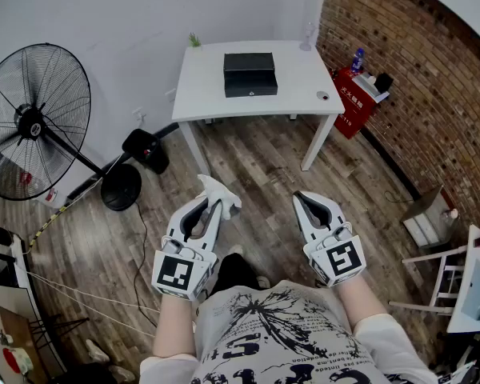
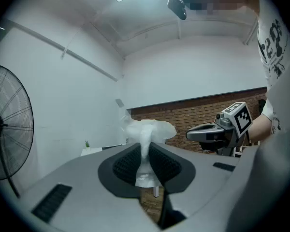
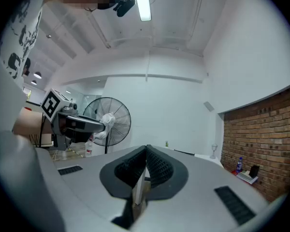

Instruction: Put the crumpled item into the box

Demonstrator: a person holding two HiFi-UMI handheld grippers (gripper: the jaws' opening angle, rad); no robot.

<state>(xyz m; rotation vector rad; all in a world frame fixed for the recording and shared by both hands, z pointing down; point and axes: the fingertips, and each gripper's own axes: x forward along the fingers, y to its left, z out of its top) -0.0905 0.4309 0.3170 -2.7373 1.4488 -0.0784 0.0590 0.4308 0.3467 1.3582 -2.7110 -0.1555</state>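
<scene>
A white crumpled item (image 1: 222, 192) is pinched between the tips of my left gripper (image 1: 214, 204), held in the air over the wooden floor. In the left gripper view the crumpled item (image 2: 148, 131) bulges above the black pads (image 2: 127, 164) that press on its lower part. My right gripper (image 1: 306, 200) hangs beside it to the right, shut with nothing in it; its pads (image 3: 157, 167) meet at the tip. The black box (image 1: 250, 74) sits closed on the white table (image 1: 299, 86) ahead, well beyond both grippers.
A large black standing fan (image 1: 34, 123) is at the left, with cables trailing over the floor. A brick wall (image 1: 416, 78) and a red cabinet (image 1: 357, 94) lie to the right of the table. White furniture (image 1: 456, 282) stands at the far right.
</scene>
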